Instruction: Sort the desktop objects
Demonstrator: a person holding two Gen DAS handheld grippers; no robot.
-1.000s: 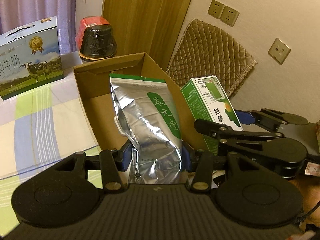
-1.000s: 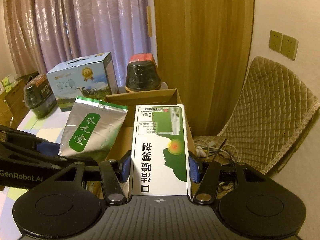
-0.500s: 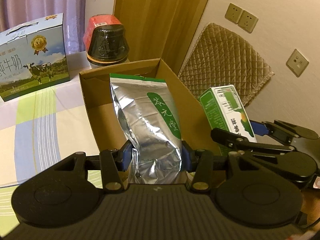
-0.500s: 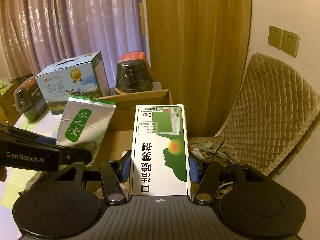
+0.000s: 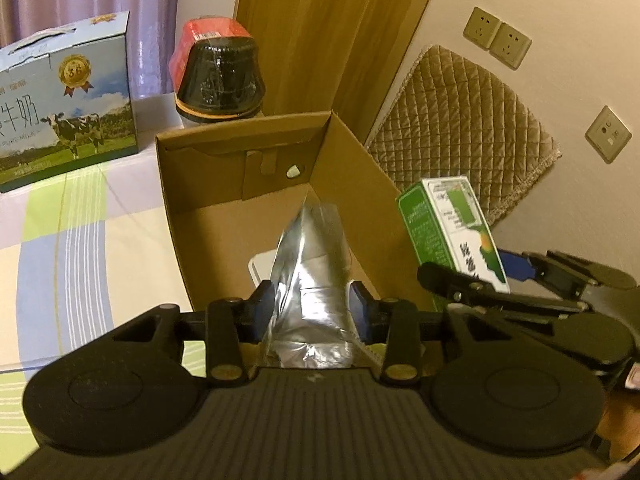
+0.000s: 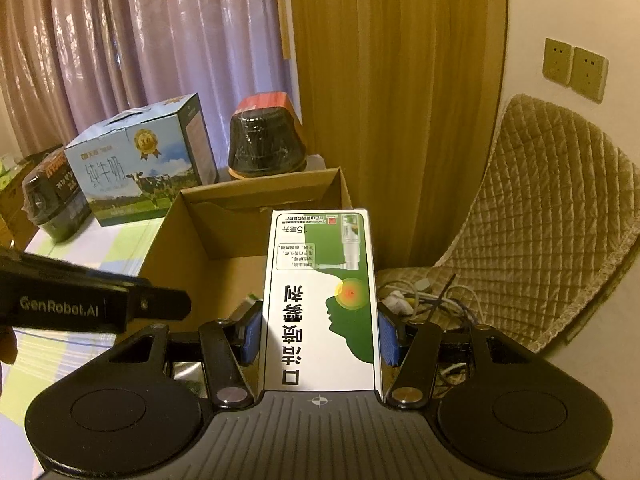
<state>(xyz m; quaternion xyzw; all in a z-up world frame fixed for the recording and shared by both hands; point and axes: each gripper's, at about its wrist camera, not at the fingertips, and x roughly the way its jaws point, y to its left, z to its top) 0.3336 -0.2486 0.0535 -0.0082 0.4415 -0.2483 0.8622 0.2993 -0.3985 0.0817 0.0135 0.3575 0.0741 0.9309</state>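
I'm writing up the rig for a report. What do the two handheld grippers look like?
Both are matte black, each with a ribbed grey plate between two round discs, brass-coloured pivot screws and blue pads on the fingers. The left gripper shows white GenRobot.AI lettering on its side in the right wrist view. The right gripper matches. No sleeves show.

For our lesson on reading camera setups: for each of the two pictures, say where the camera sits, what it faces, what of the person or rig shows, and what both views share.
Left wrist: sits on the left claw, looking down into the cardboard box; its closing jaws squeeze the silver pouch; the right claw shows at right.
Right wrist: sits on the right claw, facing the box and curtain; it grips the green-and-white carton; the left claw's arm crosses at left.
Shared: box, carton, milk case, black tub, quilted cushion.
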